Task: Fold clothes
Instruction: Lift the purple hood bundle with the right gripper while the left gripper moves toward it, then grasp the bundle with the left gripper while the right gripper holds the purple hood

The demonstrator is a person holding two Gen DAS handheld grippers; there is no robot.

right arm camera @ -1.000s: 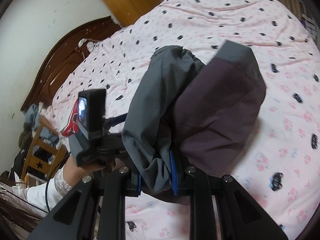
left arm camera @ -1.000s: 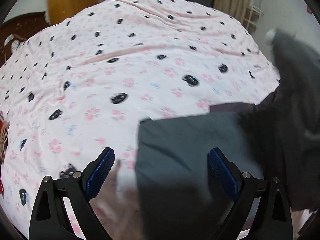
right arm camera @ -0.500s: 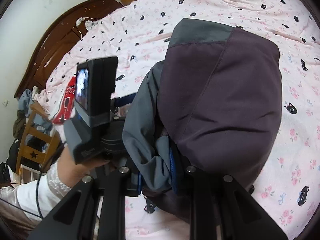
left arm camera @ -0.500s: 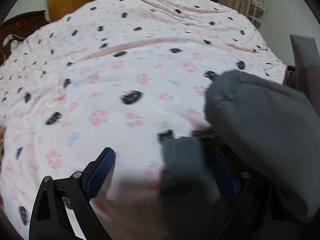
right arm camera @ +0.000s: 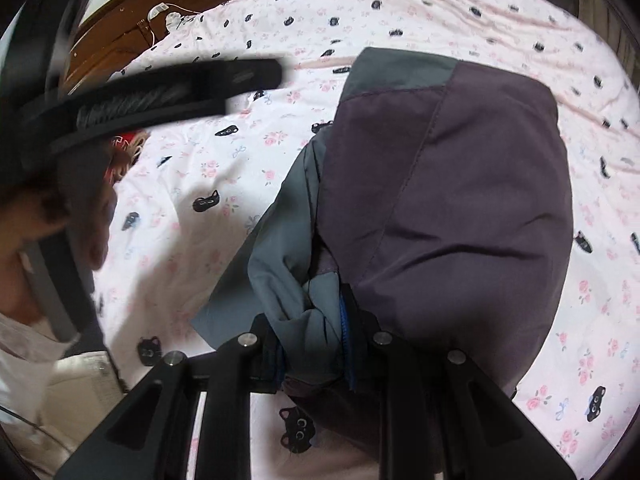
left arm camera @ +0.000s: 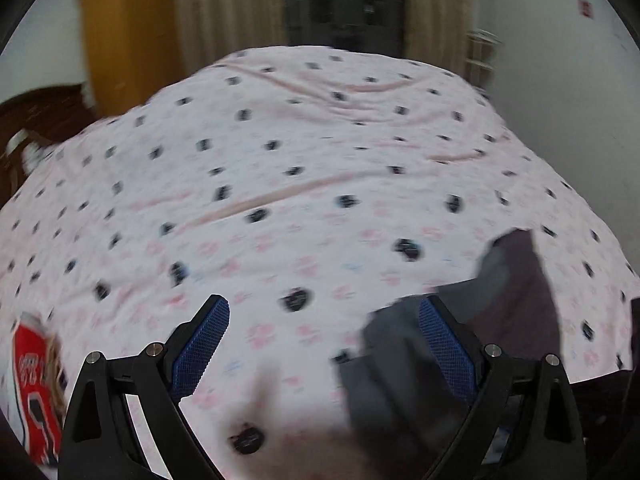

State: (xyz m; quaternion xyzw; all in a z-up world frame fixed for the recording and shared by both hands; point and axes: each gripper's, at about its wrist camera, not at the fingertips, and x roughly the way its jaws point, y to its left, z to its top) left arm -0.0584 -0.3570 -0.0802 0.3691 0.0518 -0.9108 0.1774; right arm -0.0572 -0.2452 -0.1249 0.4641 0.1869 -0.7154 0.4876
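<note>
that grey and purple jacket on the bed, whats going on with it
A person is folding clothes on a bed with a pink cat-print sheet. The right tool is shut on a bunched grey part of the grey and purple jacket, whose purple panel is draped out in front of it. The left tool is open with nothing gripped, beside the jacket's edge.

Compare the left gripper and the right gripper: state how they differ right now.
The left gripper stands wide open with nothing between its fingers; the right gripper is shut on the grey and purple garment. The left one's blue pads are fully exposed; the right one's are mostly buried in bunched fabric. Both have black frames and point over the pink bedsheet.
</note>
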